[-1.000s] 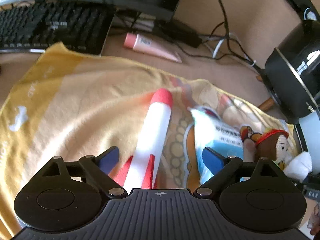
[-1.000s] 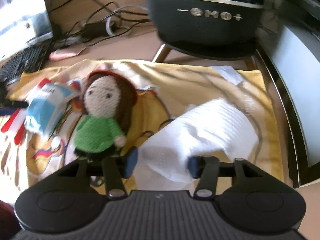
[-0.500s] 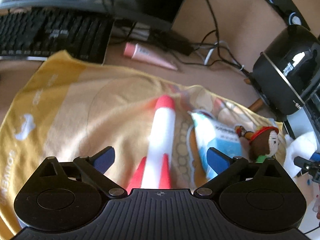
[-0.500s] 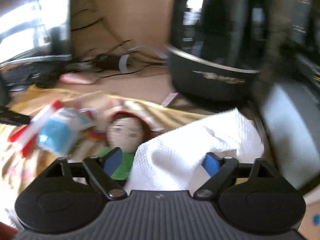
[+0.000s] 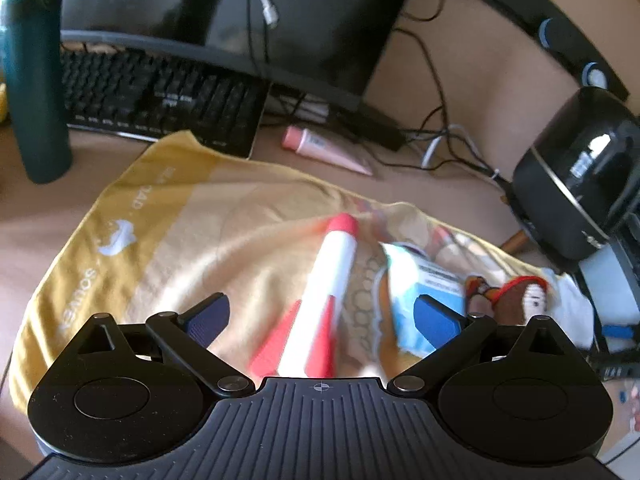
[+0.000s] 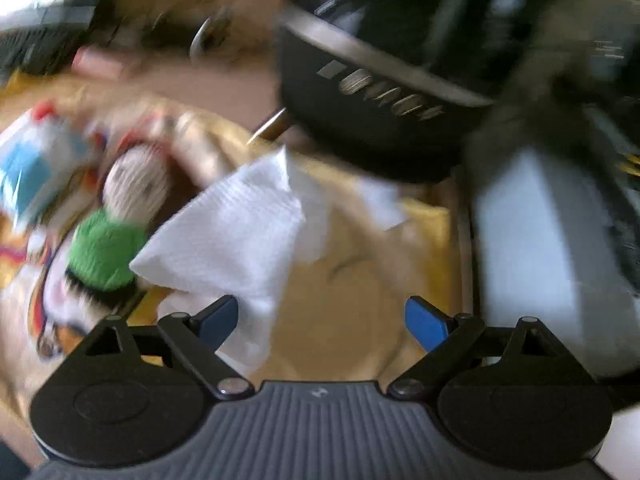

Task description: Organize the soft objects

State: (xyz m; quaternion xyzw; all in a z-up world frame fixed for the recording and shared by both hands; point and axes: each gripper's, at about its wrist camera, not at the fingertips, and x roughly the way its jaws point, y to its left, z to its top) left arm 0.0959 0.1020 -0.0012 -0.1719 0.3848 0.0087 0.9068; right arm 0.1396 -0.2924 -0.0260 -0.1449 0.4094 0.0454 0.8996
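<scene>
A yellow towel (image 5: 192,216) lies spread on the desk. On it rest a white and red foam rocket (image 5: 324,292), a blue and white tissue pack (image 5: 428,284) and a crocheted doll (image 5: 528,292) in a green top. My left gripper (image 5: 322,316) hovers open above the rocket's tail, touching nothing. In the blurred right wrist view, a white paper napkin (image 6: 236,236) lies beside the doll (image 6: 124,216). My right gripper (image 6: 322,318) stands open over the towel (image 6: 348,300), its left finger at the napkin's lower edge.
A black keyboard (image 5: 160,96) and monitor (image 5: 224,12) stand behind the towel. A dark green bottle (image 5: 34,76) is at the far left. A pink tube (image 5: 324,150) and cables lie near a round black appliance (image 5: 580,184), which fills the back of the right view (image 6: 400,80).
My right gripper opened wide and let the napkin go, swinging right. My left gripper lifted and pulled back, so more of the desk shows.
</scene>
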